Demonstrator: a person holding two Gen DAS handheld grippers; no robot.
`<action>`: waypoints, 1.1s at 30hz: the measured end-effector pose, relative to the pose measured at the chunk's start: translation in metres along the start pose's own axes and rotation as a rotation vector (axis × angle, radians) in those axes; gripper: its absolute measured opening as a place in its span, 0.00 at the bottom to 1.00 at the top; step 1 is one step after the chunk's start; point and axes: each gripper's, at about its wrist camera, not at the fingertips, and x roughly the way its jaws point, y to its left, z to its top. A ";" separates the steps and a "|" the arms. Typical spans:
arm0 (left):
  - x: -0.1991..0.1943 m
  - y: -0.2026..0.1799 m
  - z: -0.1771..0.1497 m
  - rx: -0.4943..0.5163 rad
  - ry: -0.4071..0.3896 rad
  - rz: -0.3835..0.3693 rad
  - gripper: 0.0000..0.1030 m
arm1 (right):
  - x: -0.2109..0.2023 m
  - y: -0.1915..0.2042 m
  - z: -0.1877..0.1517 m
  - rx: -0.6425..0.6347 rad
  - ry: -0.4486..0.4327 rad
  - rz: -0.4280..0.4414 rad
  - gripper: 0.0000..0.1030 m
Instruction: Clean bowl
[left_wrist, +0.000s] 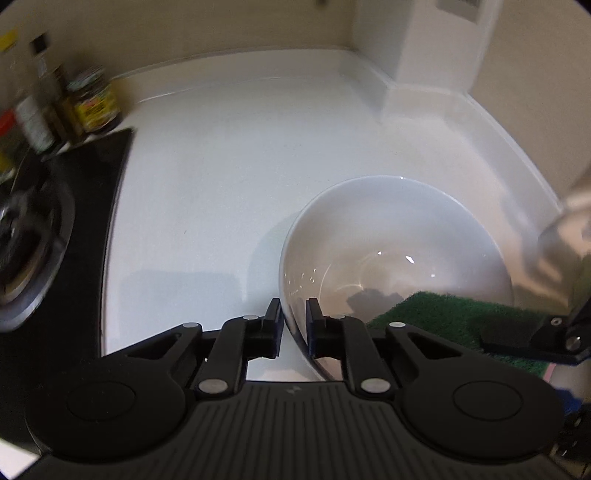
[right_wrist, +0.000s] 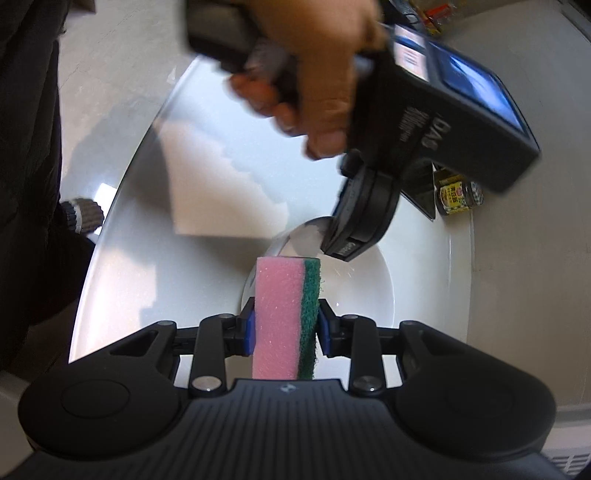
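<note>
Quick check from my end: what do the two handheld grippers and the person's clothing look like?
Both grippers, left gripper and right gripper, are matte black with ribbed bodies, round side discs, silver pivot pins and blue finger pads. The left unit's housing carries white lettering and a blue screen. Dark clothing shows.

Soft, even light; glints speckle the white bowl. Jars at ten o'clock and the hand at twelve smear with motion blur; fisheye edges bend and darken.
</note>
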 end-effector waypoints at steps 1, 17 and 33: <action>0.002 0.001 0.004 0.012 0.006 -0.004 0.13 | 0.000 0.000 0.000 -0.014 0.006 -0.002 0.27; -0.008 -0.004 -0.009 -0.072 -0.028 0.039 0.14 | 0.004 0.004 0.005 -0.026 0.020 -0.001 0.27; 0.000 0.002 0.009 0.002 0.023 0.018 0.14 | 0.008 0.008 0.006 -0.037 0.032 -0.014 0.27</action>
